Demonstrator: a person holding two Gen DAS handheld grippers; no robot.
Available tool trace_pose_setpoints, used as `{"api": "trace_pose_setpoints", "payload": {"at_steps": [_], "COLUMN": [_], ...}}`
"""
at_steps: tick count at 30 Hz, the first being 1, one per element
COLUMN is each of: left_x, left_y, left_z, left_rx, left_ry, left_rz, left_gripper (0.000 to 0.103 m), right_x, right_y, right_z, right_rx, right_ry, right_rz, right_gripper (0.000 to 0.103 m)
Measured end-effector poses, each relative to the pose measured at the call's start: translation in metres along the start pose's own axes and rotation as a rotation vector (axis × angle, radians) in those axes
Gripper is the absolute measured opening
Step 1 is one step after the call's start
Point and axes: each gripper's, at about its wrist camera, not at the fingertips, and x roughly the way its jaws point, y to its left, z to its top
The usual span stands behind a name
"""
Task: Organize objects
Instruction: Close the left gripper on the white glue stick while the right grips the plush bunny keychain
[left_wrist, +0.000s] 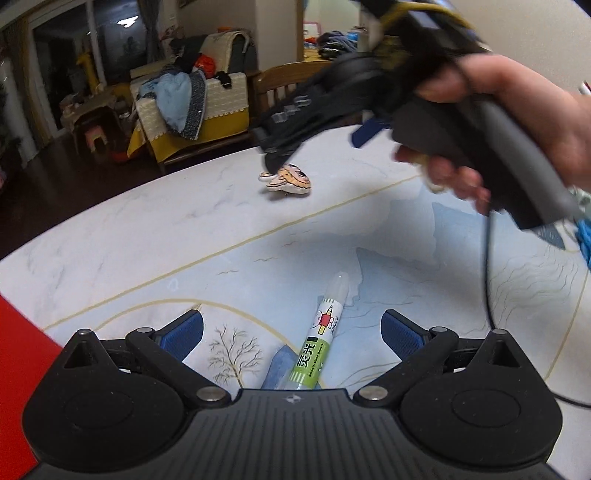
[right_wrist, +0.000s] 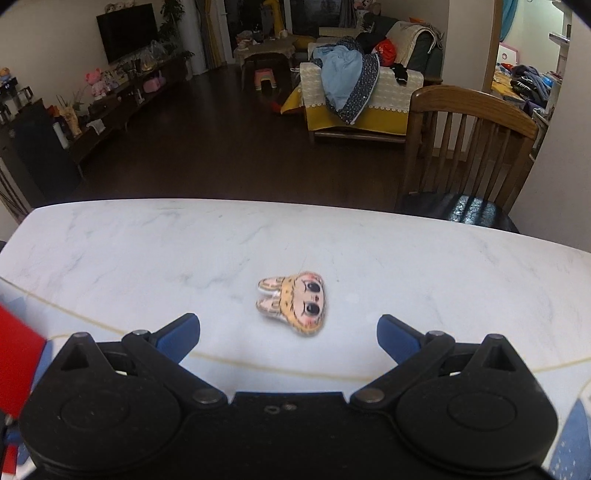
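A small plush cartoon head (right_wrist: 293, 303) with yellow hair and rabbit ears lies on the marble table (right_wrist: 147, 236). My right gripper (right_wrist: 288, 328) is open just short of it, the plush lying a little ahead of the gap between the blue pads (right_wrist: 183, 332). In the left wrist view the same plush (left_wrist: 290, 180) shows far off, under the right gripper's blurred body (left_wrist: 317, 107) held by a hand (left_wrist: 535, 122). My left gripper (left_wrist: 291, 328) is open over a pen (left_wrist: 321, 332) with a green and white label, which lies between its fingers without touching them.
A red flat object (left_wrist: 22, 332) sits at the table's left edge, also seen as a red object (right_wrist: 16, 354). A wooden chair (right_wrist: 469, 155) stands past the far right edge. A black cable (left_wrist: 487, 280) hangs from the right gripper. Blue fabric (left_wrist: 585, 236) lies at right.
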Motion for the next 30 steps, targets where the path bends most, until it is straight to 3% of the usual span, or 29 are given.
{"api": "trace_pose_setpoints", "payload": {"at_steps": [10, 15, 17, 24, 30], "left_x": [0.018, 0.028, 0.032, 0.037, 0.036], "left_y": [-0.008, -0.01, -0.011, -0.01, -0.012], "left_z": [-0.009, -0.01, -0.01, -0.011, -0.009], "left_rx": [0.031, 0.037, 0.042, 0.023, 0.029], "left_ry": [0.016, 0.05, 0.073, 0.095, 0.095], "left_rz": [-0.004, -0.029, -0.045, -0.057, -0.063], "left_gripper": [0.102, 0.086, 0.071, 0.068, 0.051], "right_x": [0.031, 0.043, 0.046, 0.05, 0.047], "right_y": [-0.003, -0.003, -0.003, 0.0, 0.007], "right_z": [0.006, 0.004, 0.004, 0.003, 0.001], "right_rx": [0.02, 0.029, 0.037, 0.033, -0.02], "right_ry": [0.044, 0.074, 0.081, 0.092, 0.083], "right_rz": [-0.033, -0.058, -0.057, -0.052, -0.075], "right_gripper": [0.095, 0.086, 0.081, 0.07, 0.053]}}
